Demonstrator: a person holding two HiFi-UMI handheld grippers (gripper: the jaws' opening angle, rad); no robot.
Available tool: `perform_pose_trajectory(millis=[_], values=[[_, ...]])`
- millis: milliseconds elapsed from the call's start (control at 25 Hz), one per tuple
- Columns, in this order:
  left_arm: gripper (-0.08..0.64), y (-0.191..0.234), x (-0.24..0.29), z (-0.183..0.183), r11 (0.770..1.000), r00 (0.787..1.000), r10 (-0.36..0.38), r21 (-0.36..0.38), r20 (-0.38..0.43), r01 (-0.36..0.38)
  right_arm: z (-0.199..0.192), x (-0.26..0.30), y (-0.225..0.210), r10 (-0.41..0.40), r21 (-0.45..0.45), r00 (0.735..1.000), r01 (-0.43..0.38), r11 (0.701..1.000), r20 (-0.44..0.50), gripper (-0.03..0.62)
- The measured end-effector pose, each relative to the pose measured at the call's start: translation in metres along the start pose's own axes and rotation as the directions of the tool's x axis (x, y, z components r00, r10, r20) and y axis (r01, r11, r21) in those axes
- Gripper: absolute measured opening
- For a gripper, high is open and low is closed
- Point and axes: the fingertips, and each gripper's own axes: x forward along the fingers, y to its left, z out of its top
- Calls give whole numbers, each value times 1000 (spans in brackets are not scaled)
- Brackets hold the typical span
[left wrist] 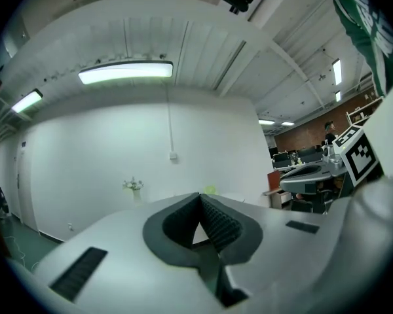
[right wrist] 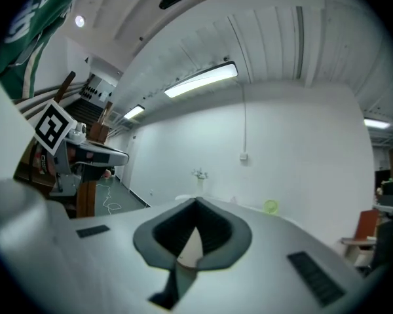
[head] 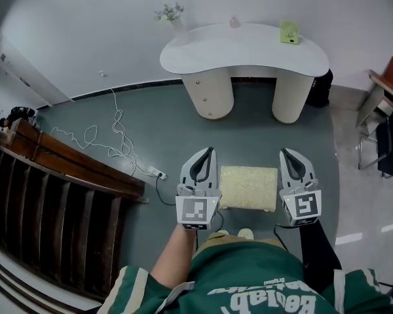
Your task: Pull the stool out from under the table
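A stool with a cream fuzzy top point(head: 249, 187) stands on the grey floor just in front of me, well apart from the white curved table point(head: 242, 48) at the far wall. My left gripper point(head: 211, 150) hangs over the stool's left edge, my right gripper point(head: 285, 152) over its right edge. Both point forward towards the table. In the left gripper view the jaws point(left wrist: 200, 197) meet at the tip with nothing between them. The right gripper view shows the same for its jaws point(right wrist: 196, 203). Neither gripper holds the stool.
A white cable and power strip point(head: 156, 173) lie on the floor at the left, beside a dark wooden stair rail point(head: 65, 165). Chairs point(head: 386, 133) stand at the right. On the table are a flower vase point(head: 171, 15) and a green item point(head: 289, 31). A black bin point(head: 322, 87) stands by its right leg.
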Motion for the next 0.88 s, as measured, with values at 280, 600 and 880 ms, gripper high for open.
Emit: perform_pose_trajectory(millis=[280, 600, 880], values=[[3, 0, -8, -1, 1000, 1000, -24, -3, -9, 24, 3, -6, 9, 12, -21, 1000, -12, 1000, -9, 2], [3, 0, -20, -6, 999, 999, -22, 40, -30, 23, 11, -9, 14, 18, -19, 1000, -18, 1000, 12, 2], [3, 12, -49, -12, 998, 999, -2, 55, -51, 4, 17, -19, 28, 19, 35, 1000, -20, 999, 18, 3]])
